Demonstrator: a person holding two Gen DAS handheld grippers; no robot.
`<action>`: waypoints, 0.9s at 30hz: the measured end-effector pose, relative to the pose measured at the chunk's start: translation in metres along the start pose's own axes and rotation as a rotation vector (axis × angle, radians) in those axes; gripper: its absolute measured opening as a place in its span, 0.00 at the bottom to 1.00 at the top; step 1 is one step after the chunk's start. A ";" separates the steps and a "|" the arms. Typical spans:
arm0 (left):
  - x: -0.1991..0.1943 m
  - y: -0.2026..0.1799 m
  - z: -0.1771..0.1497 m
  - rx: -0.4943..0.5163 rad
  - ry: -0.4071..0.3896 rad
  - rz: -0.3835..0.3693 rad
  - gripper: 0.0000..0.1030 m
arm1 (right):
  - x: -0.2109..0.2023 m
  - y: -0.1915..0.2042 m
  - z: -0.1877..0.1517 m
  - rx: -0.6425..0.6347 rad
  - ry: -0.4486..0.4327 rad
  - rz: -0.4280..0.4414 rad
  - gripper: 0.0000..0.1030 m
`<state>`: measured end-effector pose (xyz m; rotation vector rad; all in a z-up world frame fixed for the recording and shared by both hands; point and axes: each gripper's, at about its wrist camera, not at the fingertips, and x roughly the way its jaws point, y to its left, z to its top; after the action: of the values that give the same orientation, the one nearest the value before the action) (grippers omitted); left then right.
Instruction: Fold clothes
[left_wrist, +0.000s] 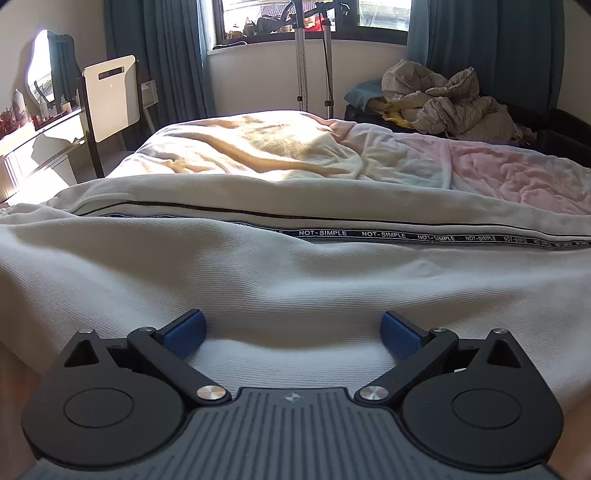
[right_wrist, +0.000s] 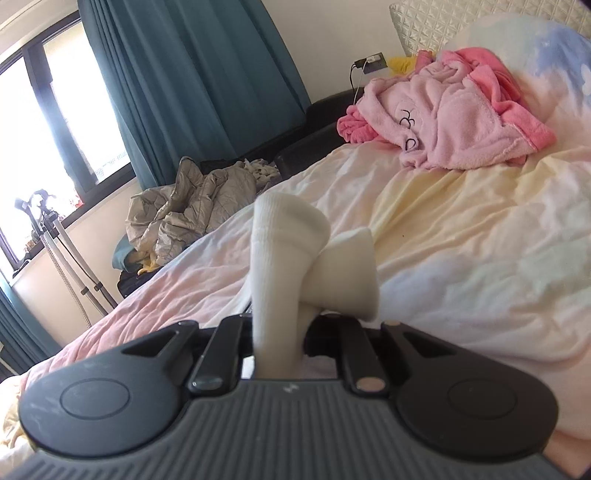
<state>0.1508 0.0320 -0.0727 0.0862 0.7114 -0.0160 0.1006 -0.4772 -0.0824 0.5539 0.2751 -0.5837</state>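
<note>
A white knit garment (left_wrist: 295, 273) with a black "NOT-SIMPLE" tape stripe (left_wrist: 384, 233) lies spread across the bed in the left wrist view. My left gripper (left_wrist: 293, 332) is open, its blue pads (left_wrist: 188, 328) resting low on the white fabric with nothing held between them. In the right wrist view my right gripper (right_wrist: 279, 325) is shut on the garment's ribbed white cuffs (right_wrist: 291, 236), which stick up bunched between the jaws above the bed.
The bed carries a pastel blanket (right_wrist: 461, 229) and a pink fleece robe (right_wrist: 443, 125) near the headboard. A crumpled beige quilt (left_wrist: 447, 101) lies on a dark sofa by the window. A dressing table with a chair (left_wrist: 110, 96) stands left of the bed.
</note>
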 end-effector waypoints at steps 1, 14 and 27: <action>-0.001 0.001 0.001 -0.007 0.002 -0.006 0.99 | -0.003 0.006 0.001 -0.018 -0.014 0.003 0.13; -0.037 0.048 0.016 -0.174 -0.112 -0.046 0.99 | -0.086 0.186 -0.005 -0.411 -0.234 0.248 0.11; -0.067 0.121 0.015 -0.503 -0.303 -0.069 0.99 | -0.161 0.307 -0.164 -0.780 -0.116 0.594 0.11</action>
<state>0.1154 0.1506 -0.0092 -0.4157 0.3992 0.0828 0.1365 -0.0997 -0.0264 -0.1651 0.1926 0.0912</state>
